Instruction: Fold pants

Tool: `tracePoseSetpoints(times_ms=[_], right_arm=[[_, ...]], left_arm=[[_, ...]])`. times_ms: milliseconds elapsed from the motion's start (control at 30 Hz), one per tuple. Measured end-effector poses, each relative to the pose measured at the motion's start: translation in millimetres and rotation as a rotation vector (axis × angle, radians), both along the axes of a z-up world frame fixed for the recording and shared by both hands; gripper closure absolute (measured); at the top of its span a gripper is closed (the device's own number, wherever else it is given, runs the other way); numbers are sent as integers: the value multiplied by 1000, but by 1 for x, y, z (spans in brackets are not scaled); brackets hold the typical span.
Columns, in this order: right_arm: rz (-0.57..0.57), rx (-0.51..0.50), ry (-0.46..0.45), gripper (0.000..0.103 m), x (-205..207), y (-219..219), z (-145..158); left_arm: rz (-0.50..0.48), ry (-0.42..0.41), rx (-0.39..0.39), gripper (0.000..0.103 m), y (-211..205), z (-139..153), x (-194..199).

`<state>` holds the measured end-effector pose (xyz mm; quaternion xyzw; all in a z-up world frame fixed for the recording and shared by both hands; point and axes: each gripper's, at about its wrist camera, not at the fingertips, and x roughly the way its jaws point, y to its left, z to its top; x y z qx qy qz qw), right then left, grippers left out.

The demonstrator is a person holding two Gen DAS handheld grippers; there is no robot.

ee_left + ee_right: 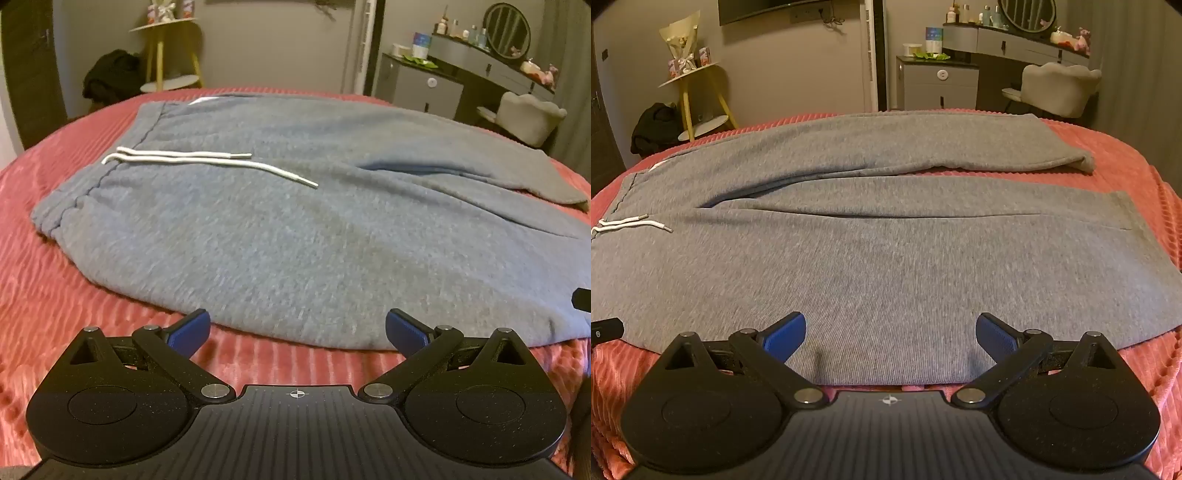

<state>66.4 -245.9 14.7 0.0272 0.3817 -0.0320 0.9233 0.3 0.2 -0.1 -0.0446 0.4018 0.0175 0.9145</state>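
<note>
Grey sweatpants (295, 229) lie spread flat on the bed, waistband to the left with a white drawstring (207, 160), legs running right. In the right wrist view the pants (886, 258) show both legs side by side, and the drawstring (631, 223) lies at the far left. My left gripper (297, 328) is open and empty at the pants' near edge by the waist. My right gripper (890, 332) is open and empty, its fingers over the near leg's edge. Part of the other gripper shows at each view's side.
A pink ribbed bedspread (55, 295) covers the bed under the pants. Beyond the bed stand a yellow side table (698, 92), a dark bag (653, 127), a grey dresser with mirror (997, 40) and a pale chair (1060, 88).
</note>
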Motion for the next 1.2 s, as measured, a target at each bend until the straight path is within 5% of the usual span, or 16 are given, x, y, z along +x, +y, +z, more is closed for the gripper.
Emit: tracePoseSetpoints(times_ms=[1200], right_arm=[[-5,19,1,4,2,-5,1]], left_arm=[[35,15,-28,0,9,-3,-1]])
